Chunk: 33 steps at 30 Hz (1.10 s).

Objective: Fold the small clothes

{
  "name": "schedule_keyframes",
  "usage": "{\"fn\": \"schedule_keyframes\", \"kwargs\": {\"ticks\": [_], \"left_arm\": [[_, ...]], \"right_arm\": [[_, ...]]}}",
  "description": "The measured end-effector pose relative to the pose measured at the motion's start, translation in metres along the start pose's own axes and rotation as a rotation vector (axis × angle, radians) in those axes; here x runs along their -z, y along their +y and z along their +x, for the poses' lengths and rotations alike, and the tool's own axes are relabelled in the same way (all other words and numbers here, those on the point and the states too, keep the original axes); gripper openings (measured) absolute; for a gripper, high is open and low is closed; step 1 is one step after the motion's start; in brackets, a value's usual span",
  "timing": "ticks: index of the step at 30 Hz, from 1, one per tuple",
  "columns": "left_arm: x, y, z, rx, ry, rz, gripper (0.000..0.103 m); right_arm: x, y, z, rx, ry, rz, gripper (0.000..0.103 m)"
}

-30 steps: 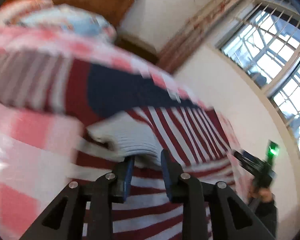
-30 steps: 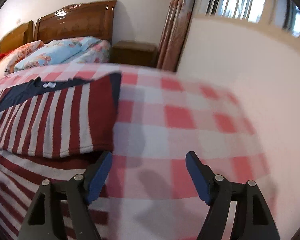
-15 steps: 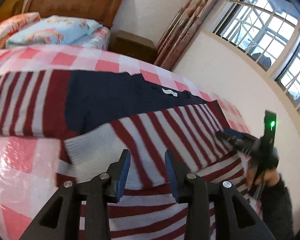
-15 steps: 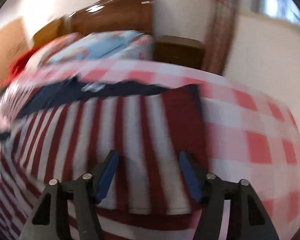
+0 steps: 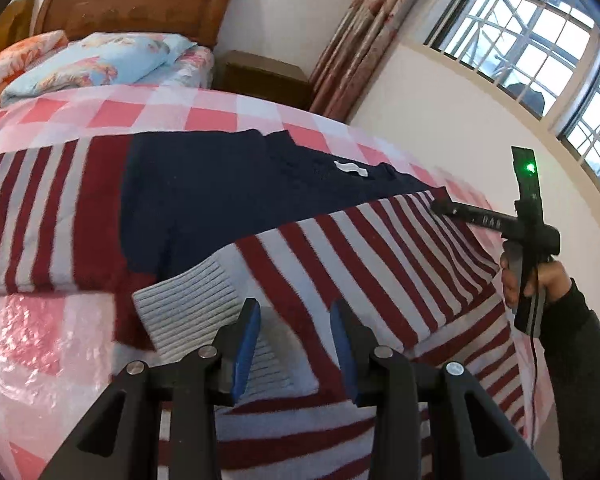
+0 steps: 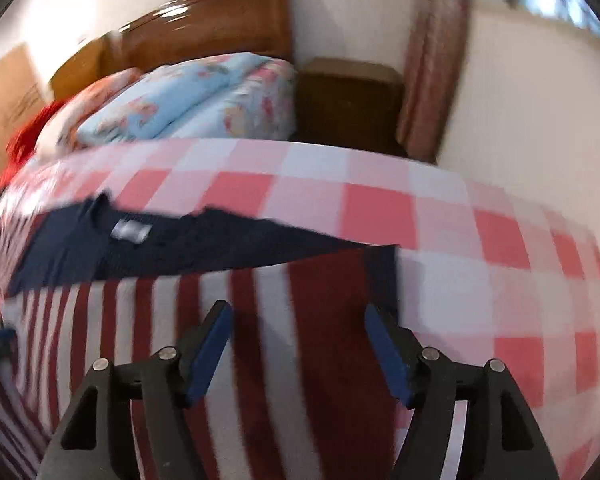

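Closest to me, my left hand-held gripper (image 5: 294,344) has just been easing apart; its pads stand released on either side of the sweater (image 5: 228,216)'s ribbed grey cuff (image 5: 188,308), not pinching it. My right hand-held gripper (image 6: 298,354) hangs spread wide over the folded striped sleeve (image 6: 300,320), grasping nothing. The sweater lies flat on the pink checked bed (image 6: 380,208), navy yoke beyond. Farther off sit pillows (image 5: 96,60) and a wooden headboard (image 5: 140,4).

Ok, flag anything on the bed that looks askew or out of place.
Only the striped sweater is mid-fold: one sleeve lies slanted across its body, grey ribbed cuff near the left gripper; the other sleeve is spread flat. No damage shows.
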<state>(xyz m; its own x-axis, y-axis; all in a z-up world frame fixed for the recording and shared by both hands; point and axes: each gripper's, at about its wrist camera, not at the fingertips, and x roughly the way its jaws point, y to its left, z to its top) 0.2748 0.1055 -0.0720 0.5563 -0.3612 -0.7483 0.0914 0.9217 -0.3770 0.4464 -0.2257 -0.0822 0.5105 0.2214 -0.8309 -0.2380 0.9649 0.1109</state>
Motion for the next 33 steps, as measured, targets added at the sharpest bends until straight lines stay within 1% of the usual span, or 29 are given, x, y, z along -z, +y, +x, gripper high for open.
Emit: {"fn": "schedule_keyframes", "kwargs": {"ticks": [1,3,4,5,6,7,9,10,11,12,14,15,17,18,19,20,21,23,25,27,28,30,31,33], "left_arm": [[0.0,0.002,-0.008,-0.002,-0.023,-0.002,0.037],[0.0,0.002,-0.017,0.011,-0.056,0.007,0.038],[0.0,0.002,-0.017,0.02,-0.057,0.014,0.038],[-0.001,0.002,-0.014,0.019,-0.048,0.022,0.038],[-0.001,0.001,-0.008,0.006,-0.03,0.031,0.038],[-0.001,0.002,-0.001,-0.019,-0.005,0.032,0.038],[0.002,0.003,-0.001,-0.021,-0.014,0.035,0.038],[0.003,0.005,-0.006,-0.014,-0.015,0.023,0.038],[0.004,0.007,-0.013,-0.008,-0.033,0.014,0.038],[0.007,0.011,-0.022,0.0,-0.059,0.007,0.038],[0.013,0.028,-0.042,-0.011,-0.109,-0.026,0.038],[0.017,0.044,-0.053,-0.028,-0.138,-0.077,0.038],[0.024,0.089,-0.071,-0.047,-0.186,-0.218,0.038],[0.028,0.118,-0.082,-0.064,-0.207,-0.312,0.038],[0.031,0.14,-0.091,-0.077,-0.225,-0.384,0.038],[0.037,0.171,-0.104,-0.076,-0.271,-0.488,0.038],[0.043,0.201,-0.119,-0.07,-0.326,-0.589,0.038],[0.052,0.254,-0.141,-0.09,-0.414,-0.765,0.038],[0.054,0.296,-0.152,-0.102,-0.453,-0.87,0.038],[0.046,0.326,-0.149,-0.091,-0.443,-0.911,0.038],[0.043,0.333,-0.146,-0.078,-0.437,-0.921,0.037],[0.034,0.353,-0.137,-0.028,-0.447,-0.947,0.036],[0.031,0.36,-0.134,-0.015,-0.461,-0.959,0.03],[0.024,0.363,-0.129,-0.038,-0.486,-0.958,0.004]], "right_arm": [[-0.002,-0.004,-0.004,-0.01,-0.007,0.029,0.103],[-0.003,0.0,-0.014,-0.024,-0.055,0.008,0.103],[-0.002,0.005,-0.013,-0.037,-0.054,-0.022,0.103],[0.001,0.008,-0.004,-0.037,-0.019,-0.043,0.103],[0.004,0.01,0.004,-0.028,0.025,-0.05,0.103],[0.007,0.014,0.003,0.003,-0.001,-0.078,0.103],[0.01,0.022,-0.001,0.053,0.021,-0.075,0.103],[0.013,0.031,-0.012,0.073,0.011,-0.075,0.103],[0.016,0.041,-0.022,0.062,-0.015,-0.093,0.103],[0.024,0.053,-0.036,0.031,-0.057,-0.119,0.103],[0.043,0.086,-0.056,-0.02,-0.088,-0.198,0.103],[0.053,0.102,-0.062,-0.026,-0.097,-0.25,0.103],[0.075,0.129,-0.07,-0.024,-0.106,-0.346,0.103],[0.082,0.137,-0.071,-0.017,-0.107,-0.372,0.103],[0.089,0.141,-0.072,-0.004,-0.112,-0.389,0.103],[0.094,0.146,-0.069,0.025,-0.118,-0.407,0.103],[0.097,0.149,-0.067,0.038,-0.116,-0.411,0.103],[0.102,0.149,-0.061,0.031,-0.102,-0.397,0.103],[0.105,0.147,-0.062,0.014,-0.097,-0.373,0.103],[0.106,0.144,-0.061,0.006,-0.1,-0.357,0.103],[0.104,0.145,-0.058,0.006,-0.1,-0.352,0.103],[0.103,0.143,-0.057,0.013,-0.099,-0.339,0.103],[0.1,0.143,-0.054,0.015,-0.097,-0.332,0.103],[0.101,0.14,-0.055,0.014,-0.098,-0.316,0.103]]}}
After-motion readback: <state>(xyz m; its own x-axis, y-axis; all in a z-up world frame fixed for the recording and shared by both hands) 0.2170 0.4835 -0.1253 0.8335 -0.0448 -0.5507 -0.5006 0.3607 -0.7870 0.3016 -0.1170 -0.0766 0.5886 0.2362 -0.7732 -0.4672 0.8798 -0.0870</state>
